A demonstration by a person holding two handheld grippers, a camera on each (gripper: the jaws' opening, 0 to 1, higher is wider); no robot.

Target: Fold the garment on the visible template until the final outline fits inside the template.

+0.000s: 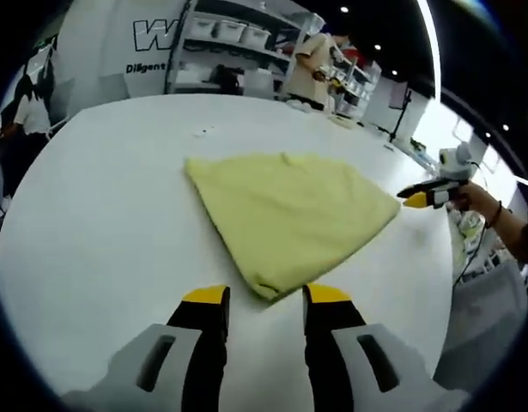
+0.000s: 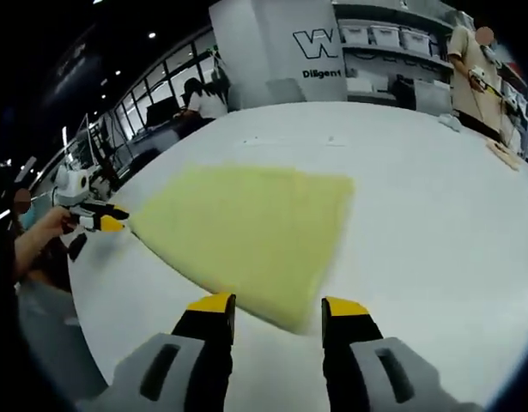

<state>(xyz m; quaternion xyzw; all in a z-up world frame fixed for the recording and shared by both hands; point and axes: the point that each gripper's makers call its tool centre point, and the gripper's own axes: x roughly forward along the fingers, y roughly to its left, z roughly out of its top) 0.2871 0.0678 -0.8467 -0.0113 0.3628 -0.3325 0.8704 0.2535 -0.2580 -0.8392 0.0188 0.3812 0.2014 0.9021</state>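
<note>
A yellow garment [image 1: 289,219] lies folded flat in the middle of the white table [image 1: 100,232]. In the left gripper view the left gripper [image 1: 265,297] stands wide apart and empty, the cloth's corner at twelve o'clock. The right gripper [image 2: 276,302] gapes wide too, holding nothing, just short of the cloth's near edge.

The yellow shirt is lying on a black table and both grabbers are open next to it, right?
Not quite: the table is white, not black, as the left gripper view shows. The yellow shirt does lie on it, and the left gripper and right gripper are both open beside it.
</note>
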